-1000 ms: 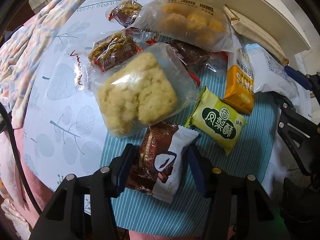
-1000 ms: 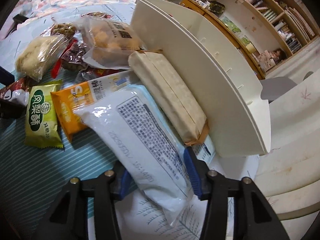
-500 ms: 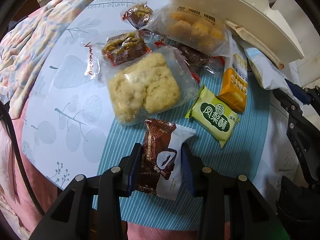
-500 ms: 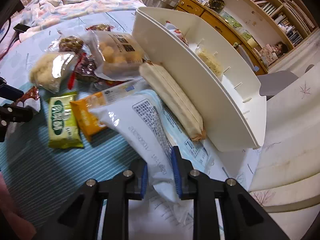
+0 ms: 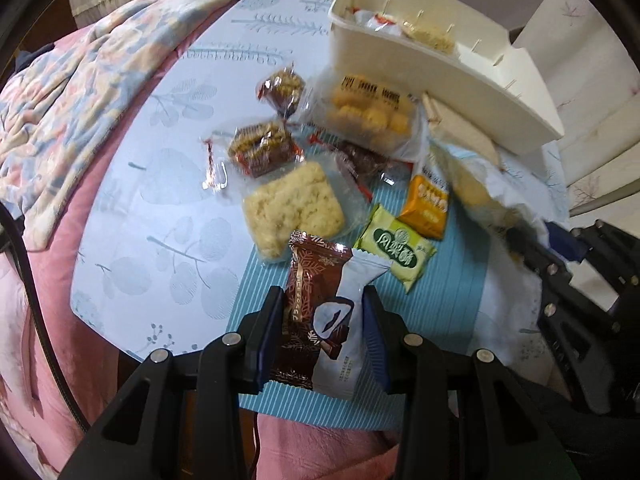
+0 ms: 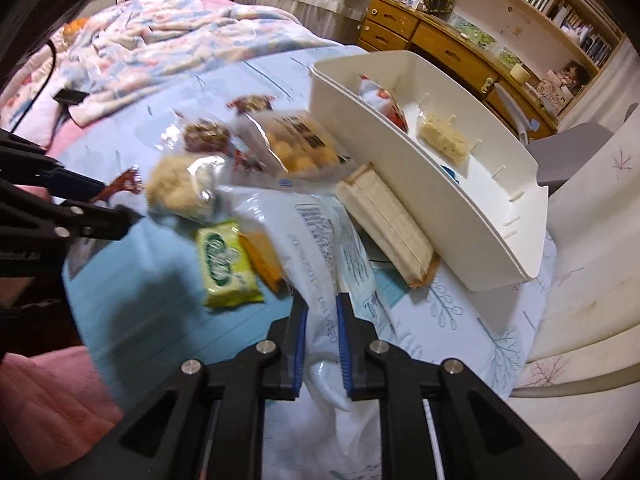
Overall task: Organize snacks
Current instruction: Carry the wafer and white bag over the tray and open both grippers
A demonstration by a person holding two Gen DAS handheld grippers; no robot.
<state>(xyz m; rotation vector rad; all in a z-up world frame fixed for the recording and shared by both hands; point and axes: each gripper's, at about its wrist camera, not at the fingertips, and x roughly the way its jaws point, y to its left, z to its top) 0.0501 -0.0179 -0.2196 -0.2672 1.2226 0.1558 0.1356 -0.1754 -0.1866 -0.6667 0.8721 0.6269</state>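
Squarely between fingers (image 5: 373,332): chocolate packet (image 5: 320,320).

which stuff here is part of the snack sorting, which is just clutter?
Job:
left gripper shut on chocolate snack pack
right gripper shut on white pouch
white bin
green pastry pack

Clutter:
quilt
bookshelf

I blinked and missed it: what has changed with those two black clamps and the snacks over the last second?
Both closed and lifted. The left gripper squeezed shut on the brown chocolate snack packet and raised it off the striped mat. The right gripper pinched the white snack bag and lifted it. The other snacks, such as the green pastry packet, and the white organizer bin stayed put.
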